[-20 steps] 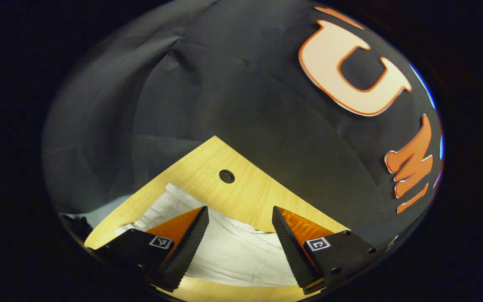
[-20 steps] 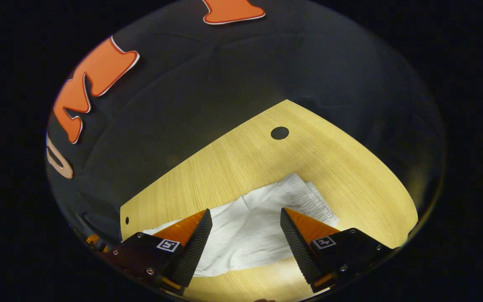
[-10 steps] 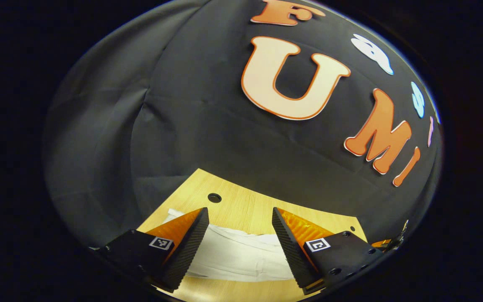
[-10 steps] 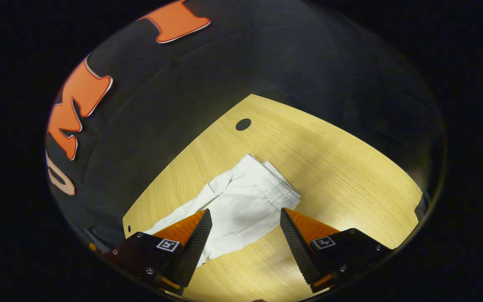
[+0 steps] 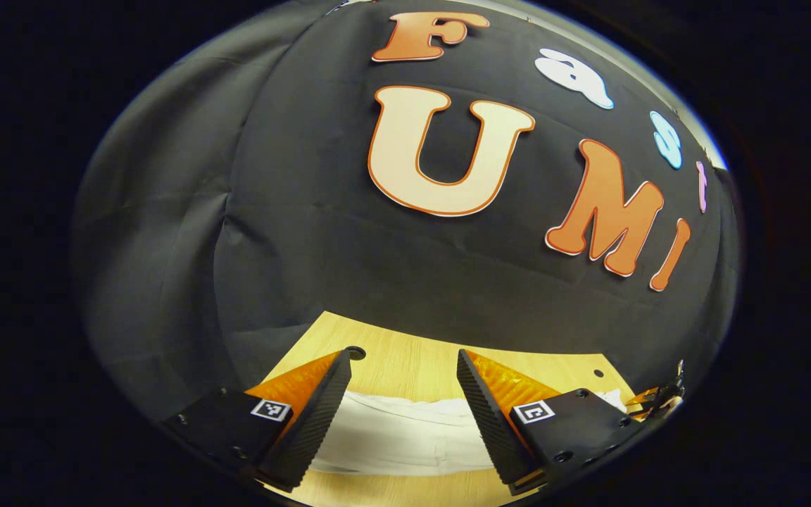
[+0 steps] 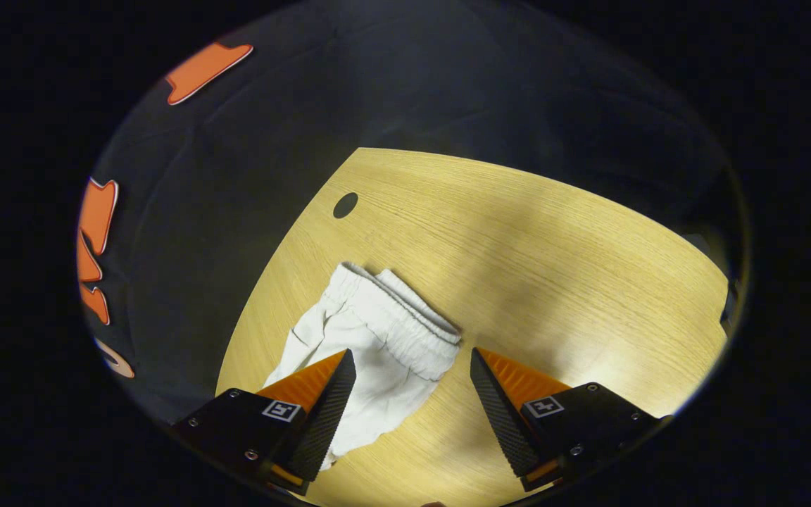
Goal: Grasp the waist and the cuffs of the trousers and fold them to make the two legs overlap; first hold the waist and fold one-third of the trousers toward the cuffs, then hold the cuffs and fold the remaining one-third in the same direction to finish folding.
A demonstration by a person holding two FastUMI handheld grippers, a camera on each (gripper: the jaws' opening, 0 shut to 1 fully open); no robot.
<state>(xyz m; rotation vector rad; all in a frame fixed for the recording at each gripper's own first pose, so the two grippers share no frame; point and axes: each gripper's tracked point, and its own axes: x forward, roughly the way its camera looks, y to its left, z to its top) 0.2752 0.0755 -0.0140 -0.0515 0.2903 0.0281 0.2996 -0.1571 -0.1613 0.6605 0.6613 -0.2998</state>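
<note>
Lying flat on wooden table [image 6: 553,267], white trousers [image 6: 370,338] untouched; left gripper [image 5: 402,412] and right gripper [image 6: 412,408] spread wide, empty.

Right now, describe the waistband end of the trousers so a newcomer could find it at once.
Start at the wooden table against the black booth wall and find the dark round hole near its edge. Just below that hole lie the white trousers. Their waistband is the gathered, ribbed strip at the end nearest the hole, thicker than the smooth cloth elsewhere.
</note>
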